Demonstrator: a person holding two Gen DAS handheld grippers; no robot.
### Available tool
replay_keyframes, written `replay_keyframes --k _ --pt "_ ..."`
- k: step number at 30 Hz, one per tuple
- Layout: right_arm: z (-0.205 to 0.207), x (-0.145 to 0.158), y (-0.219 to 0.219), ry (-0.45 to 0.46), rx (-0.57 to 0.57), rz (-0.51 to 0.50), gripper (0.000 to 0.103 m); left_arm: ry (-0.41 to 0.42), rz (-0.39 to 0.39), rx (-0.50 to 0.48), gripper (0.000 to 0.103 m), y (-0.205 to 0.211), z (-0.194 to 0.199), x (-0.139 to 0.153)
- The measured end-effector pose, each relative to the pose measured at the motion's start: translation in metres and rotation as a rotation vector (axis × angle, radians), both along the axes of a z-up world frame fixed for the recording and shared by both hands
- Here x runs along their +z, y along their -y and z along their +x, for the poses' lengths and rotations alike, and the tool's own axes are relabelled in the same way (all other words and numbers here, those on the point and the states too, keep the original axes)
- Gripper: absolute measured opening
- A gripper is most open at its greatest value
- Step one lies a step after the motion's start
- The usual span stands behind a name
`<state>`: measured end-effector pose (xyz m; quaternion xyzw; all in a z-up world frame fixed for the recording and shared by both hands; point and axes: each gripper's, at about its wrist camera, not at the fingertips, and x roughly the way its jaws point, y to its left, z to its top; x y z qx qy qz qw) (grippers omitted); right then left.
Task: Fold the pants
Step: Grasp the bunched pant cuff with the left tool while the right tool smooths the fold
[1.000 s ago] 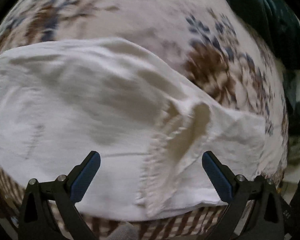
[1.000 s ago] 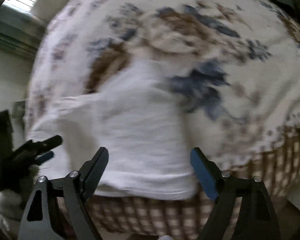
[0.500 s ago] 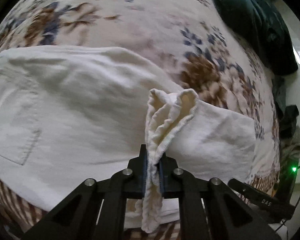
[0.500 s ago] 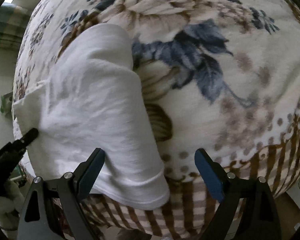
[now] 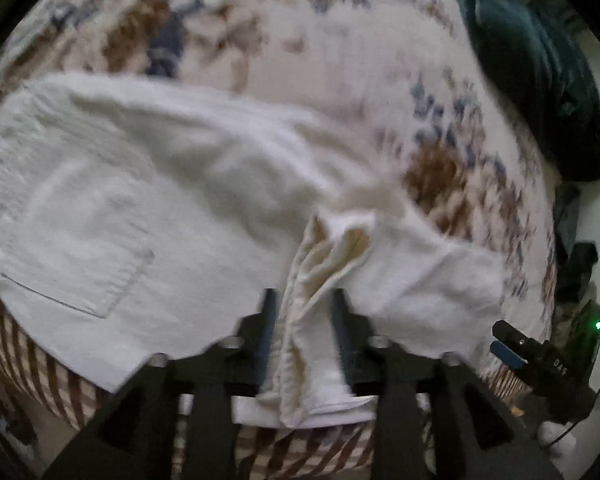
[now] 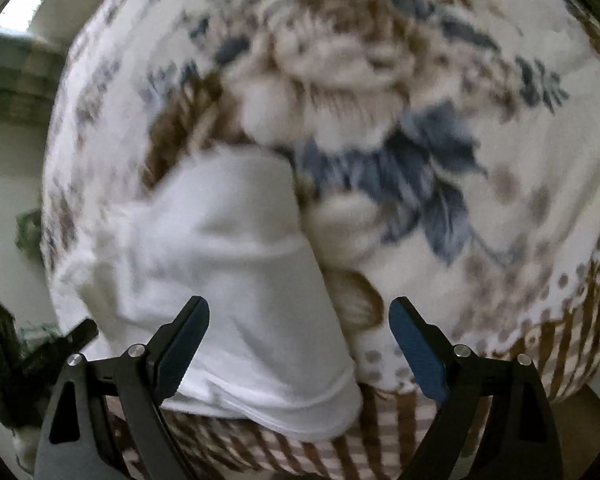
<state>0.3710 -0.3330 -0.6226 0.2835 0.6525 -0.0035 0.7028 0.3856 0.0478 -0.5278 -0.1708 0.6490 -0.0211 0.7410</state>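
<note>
Left hand-held gripper [image 5: 302, 320], just reopening, loosely straddles the pants [image 5: 140, 200] waistband at the bed [image 5: 340, 60] edge; right hand-held gripper [image 6: 296, 344] gapes empty: re-pinch firmly before lifting

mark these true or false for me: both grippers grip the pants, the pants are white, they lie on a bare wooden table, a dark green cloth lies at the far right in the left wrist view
1. Both grippers grip the pants. False: the right gripper is open above a leg end; only the left gripper has a bunched fold between its jaws, which have just been opening.
2. The pants are white. True.
3. They lie on a bare wooden table. False: they lie on a floral blanket.
4. A dark green cloth lies at the far right. True.
</note>
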Motion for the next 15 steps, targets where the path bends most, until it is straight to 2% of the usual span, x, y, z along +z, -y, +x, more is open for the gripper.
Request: replay_keyframes --k 1,3,5,8,11,15 --pt "0.003 0.004 0.001 0.021 -0.008 0.003 0.089 0.028 -0.001 0.007 0.037 0.002 0.003 0.007" --pt "0.012 0.008 0.000 0.063 -0.009 0.013 0.073 0.063 0.008 -0.005 0.044 0.011 0.014 0.010" --pt "0.023 0.005 -0.006 0.072 0.007 0.047 0.061 0.051 0.019 -0.041 0.044 0.026 0.028 -0.005" --pt "0.037 -0.012 -0.013 0.033 0.030 -0.010 0.060 -0.008 0.092 -0.080 0.045 0.036 0.044 -0.042" --pt "0.047 -0.031 -0.011 -0.012 0.033 -0.035 0.061 -0.069 0.028 -0.029 0.049 0.019 0.052 -0.069" --pt "0.049 -0.037 -0.012 -0.061 0.035 -0.036 0.062 -0.085 -0.024 0.008 0.050 0.011 0.047 -0.063"
